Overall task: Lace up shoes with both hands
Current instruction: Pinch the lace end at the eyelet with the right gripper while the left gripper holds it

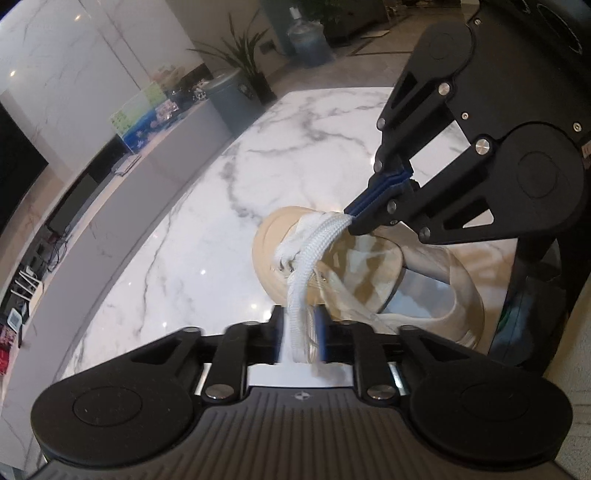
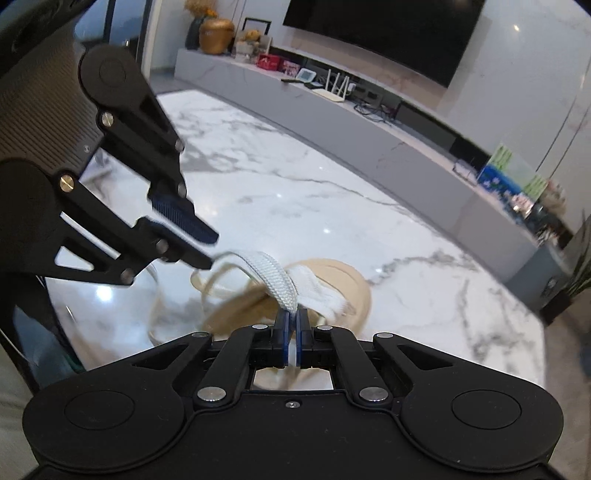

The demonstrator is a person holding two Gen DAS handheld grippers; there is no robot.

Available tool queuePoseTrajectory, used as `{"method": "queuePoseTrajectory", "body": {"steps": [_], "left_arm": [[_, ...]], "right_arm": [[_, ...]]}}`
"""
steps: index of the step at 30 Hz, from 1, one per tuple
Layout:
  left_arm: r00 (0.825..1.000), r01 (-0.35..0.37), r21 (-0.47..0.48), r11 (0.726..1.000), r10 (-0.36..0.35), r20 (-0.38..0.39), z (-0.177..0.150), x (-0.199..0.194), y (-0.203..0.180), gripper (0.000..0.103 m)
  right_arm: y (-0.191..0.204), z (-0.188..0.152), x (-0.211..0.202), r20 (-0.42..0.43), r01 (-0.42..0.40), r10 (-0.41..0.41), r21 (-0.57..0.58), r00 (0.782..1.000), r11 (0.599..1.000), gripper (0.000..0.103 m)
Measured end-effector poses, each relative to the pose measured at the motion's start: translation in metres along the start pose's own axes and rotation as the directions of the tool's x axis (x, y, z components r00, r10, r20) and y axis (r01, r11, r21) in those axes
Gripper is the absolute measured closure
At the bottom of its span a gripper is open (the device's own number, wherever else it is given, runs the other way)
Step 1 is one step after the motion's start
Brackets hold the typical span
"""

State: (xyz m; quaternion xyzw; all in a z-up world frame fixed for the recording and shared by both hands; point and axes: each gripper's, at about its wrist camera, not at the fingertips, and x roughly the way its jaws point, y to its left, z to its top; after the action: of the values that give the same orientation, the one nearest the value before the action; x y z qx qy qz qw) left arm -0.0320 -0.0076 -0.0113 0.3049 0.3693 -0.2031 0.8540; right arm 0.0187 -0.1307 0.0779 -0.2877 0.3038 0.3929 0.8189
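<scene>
A beige low-top shoe (image 1: 332,266) is placed on a white marble table (image 1: 192,236), toe pointed away from both cameras, collar opening toward the grippers. A flat white woven lace (image 1: 306,266) is threaded through the upper eyelets and is stretched off the tongue area.

L gripper (image 1: 299,332): jaws are parted, blue pads apart. The lace is passed between the pads in the left wrist view; no clamping is seen, since a gap is left beside the lace. In the right wrist view the same unit (image 2: 207,247) is seen w/ jaws spread, tips just beside the bend of the lace loop; contact w/ the lace cannot be told there. The L pads are motion-blurred.

R gripper (image 2: 291,325): jaws are closed, blue pads nearly together, w/ the lace (image 2: 280,280) pinched between them. In the left wrist view the same unit (image 1: 351,218) is seen closed on the lace end directly above the shoe collar.

The lace is thus spanned between both units, over the shoe (image 2: 332,288) opening. A 2nd white lace run (image 2: 321,291) is laid across the tongue toward the toe.

A grey low cabinet (image 2: 369,136) is located beyond the table (image 2: 406,258) edge; a dark TV screen (image 2: 388,33) is mounted above it.
</scene>
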Motion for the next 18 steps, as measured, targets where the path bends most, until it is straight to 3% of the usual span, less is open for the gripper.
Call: {"method": "queuePoseTrajectory", "body": {"steps": [3,5,18], "left_arm": [[1.0,0.01,0.017,1.0,-0.011,0.011,0.003,-0.001,-0.002,0.081],[1.0,0.009,0.036,0.999,-0.009,0.015,0.005,-0.001,-0.004,0.075],[0.998,0.036,0.163,0.986,-0.043,0.035,0.025,0.0,-0.019,0.074]], "right_arm": [[0.001,-0.002,-0.002,-0.004,0.015,-0.015,-0.019,1.0,1.0,0.101],[0.001,-0.003,-0.003,-0.004,0.013,-0.013,-0.04,1.0,0.999,0.101],[0.001,0.002,-0.007,-0.008,-0.033,0.032,-0.205,0.999,0.978,0.101]]}}
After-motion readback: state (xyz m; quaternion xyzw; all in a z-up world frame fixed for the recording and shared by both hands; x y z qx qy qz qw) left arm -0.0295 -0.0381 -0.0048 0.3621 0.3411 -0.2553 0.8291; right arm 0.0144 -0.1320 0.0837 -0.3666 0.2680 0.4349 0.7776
